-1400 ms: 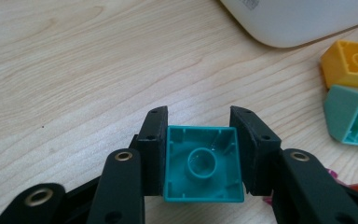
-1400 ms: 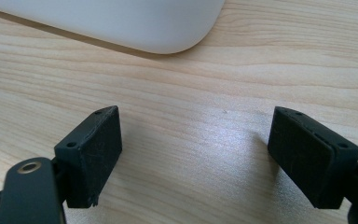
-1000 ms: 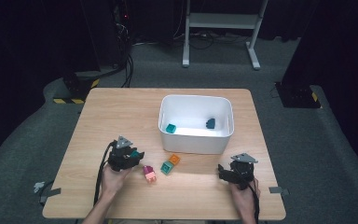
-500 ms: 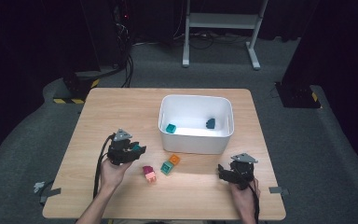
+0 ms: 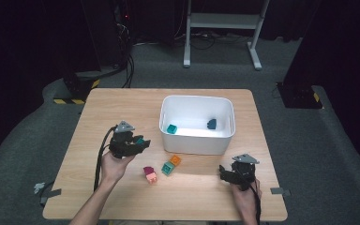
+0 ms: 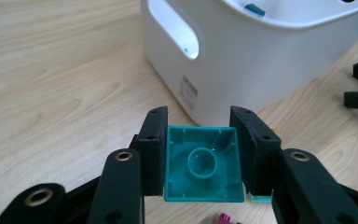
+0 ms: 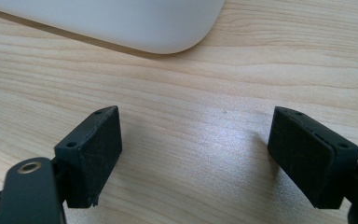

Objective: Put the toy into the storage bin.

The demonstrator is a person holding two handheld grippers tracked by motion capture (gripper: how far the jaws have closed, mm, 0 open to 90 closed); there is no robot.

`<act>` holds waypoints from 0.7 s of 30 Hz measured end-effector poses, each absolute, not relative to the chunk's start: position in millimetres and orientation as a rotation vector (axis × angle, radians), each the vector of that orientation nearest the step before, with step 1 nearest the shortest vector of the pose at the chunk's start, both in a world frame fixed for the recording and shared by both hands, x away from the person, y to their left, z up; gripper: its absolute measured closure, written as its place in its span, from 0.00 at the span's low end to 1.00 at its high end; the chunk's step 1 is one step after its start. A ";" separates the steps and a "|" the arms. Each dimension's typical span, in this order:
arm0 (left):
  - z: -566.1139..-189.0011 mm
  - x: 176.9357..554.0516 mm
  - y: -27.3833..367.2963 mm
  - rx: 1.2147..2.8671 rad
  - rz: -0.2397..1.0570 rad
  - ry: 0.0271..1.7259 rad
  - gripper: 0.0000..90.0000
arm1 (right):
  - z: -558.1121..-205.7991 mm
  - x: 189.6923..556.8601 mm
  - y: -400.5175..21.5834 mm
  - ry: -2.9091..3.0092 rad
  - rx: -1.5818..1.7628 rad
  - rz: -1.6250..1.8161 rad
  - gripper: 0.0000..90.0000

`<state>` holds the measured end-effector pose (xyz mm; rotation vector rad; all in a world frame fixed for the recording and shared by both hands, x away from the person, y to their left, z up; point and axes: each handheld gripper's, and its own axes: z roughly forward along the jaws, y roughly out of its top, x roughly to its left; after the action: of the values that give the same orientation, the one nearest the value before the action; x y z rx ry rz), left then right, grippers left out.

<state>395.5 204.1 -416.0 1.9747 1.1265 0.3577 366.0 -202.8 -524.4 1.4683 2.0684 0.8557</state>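
Lifted off the table since a second earlier, the left gripper [image 5: 140, 141] had come up and drifted a bit toward the white plastic bin [image 5: 198, 140], carrying a teal plastic building block [image 6: 203, 164] with it. The left gripper view showed it pretty clearly: both black pads were pressed flat against the block's sides, hollow underside facing the camera, so that was a proper clamp and not just hovering around it. Jaws hadn't budged in width over that second either.

The right gripper [image 5: 228, 174] hadn't gone anywhere, parked low near the front right of the light wooden table [image 5: 122, 103] with its jaws spread wide and nothing but bare wood between them.

Inside the bin there was already a smaller teal block [image 5: 171, 128] and a dark blue block [image 5: 211, 123]. Still out on the table, just in front of the bin: a pink and magenta block [image 5: 149, 174], and a teal block with an orange one touching it [image 5: 171, 165].

My read is this was a sort-the-blocks-into-the-bin job, and the lift meant the pick was done and the carry was underway. The block was in the air beside the bin's left wall, below or about level with the rim as far as I could tell, so it'd probably need more height before going over the edge, otherwise it could clip the wall.
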 end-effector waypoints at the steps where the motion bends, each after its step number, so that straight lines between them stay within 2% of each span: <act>1: -413.4 396.3 203.2 1.971 0.350 1.125 0.65 | -524.4 366.0 -202.8 2.069 1.468 0.855 0.19; 21: -364.6 414.6 177.6 1.975 0.357 1.002 0.65 | -524.4 366.0 -202.7 2.068 1.469 0.856 0.19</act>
<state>414.6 177.6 -364.6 1.9745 1.0019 0.3569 366.0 -202.7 -524.4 1.4686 2.0678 0.8555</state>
